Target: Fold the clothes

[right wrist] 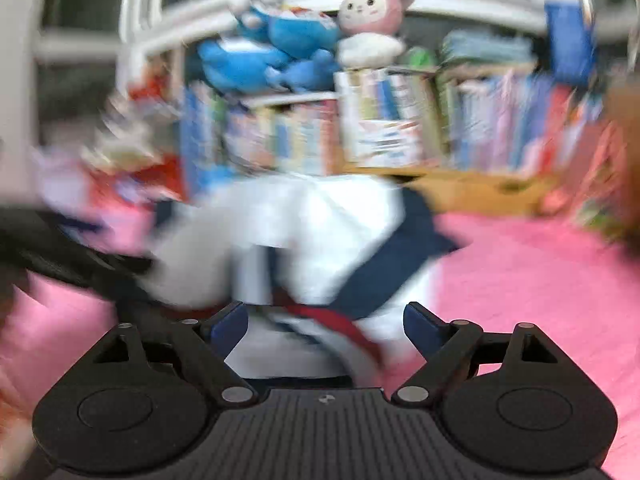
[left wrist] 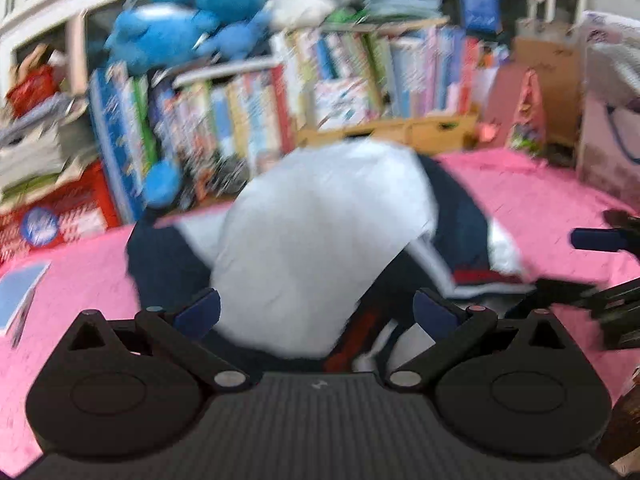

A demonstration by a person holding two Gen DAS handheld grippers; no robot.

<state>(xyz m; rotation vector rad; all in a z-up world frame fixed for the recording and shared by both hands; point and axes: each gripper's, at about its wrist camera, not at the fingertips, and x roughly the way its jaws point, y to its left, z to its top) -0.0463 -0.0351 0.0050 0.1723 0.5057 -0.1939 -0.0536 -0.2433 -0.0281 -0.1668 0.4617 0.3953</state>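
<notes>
I get even, fairly bright indoor light in both views, with no hard shadows and no glare. Motion blur smears nearly everything ahead of my fingers: on the right wrist view the bookshelf and the garment streak sideways, worst toward the left edge. The left wrist view is a little steadier, though its books still ghost. Fisheye bending curves the far edges. Only the gripper bodies nearest each lens stay sharp.

Pink bedspread, crowded bookshelf, blue plush toys, pink bunny plush
</notes>
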